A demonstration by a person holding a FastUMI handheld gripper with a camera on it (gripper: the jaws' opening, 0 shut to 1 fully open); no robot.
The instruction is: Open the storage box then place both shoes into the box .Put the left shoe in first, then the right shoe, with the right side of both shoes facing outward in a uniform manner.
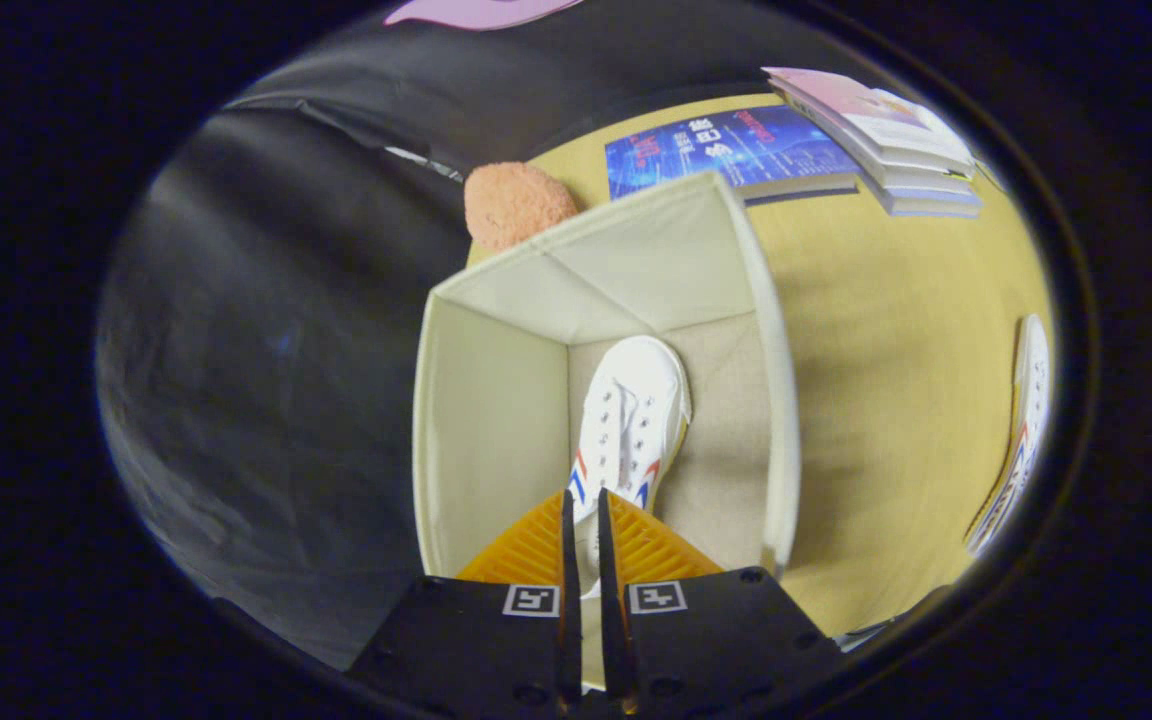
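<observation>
- The tongs point(586, 520) are nearly closed on the heel end of a white shoe point(629, 420), both fingers pressing the collar, the shoe hanging toe-first down into the open box point(481, 400).
- This looks like the first shoe going in, so it should be the left one; I cannot tell which it is from here.
- To do it well, lower the shoe until its sole or side rests on the box floor before easing the grip, and turn it so its right side faces the open front; a drop from this height could roll it the wrong way.
- Keep it toward one wall of the box, since the second shoe needs room alongside.
- The other shoe point(1021, 440) lies on the counter point(896, 380), well apart from the box, on the right.
- The counter is a smooth yellowish surface, plain and flat.
- Beyond the box sit a fuzzy orange ball point(516, 203), a blue book point(726, 150) and a stack of books point(896, 140).
- A black cloth wall closes the booth behind and to the left.
</observation>
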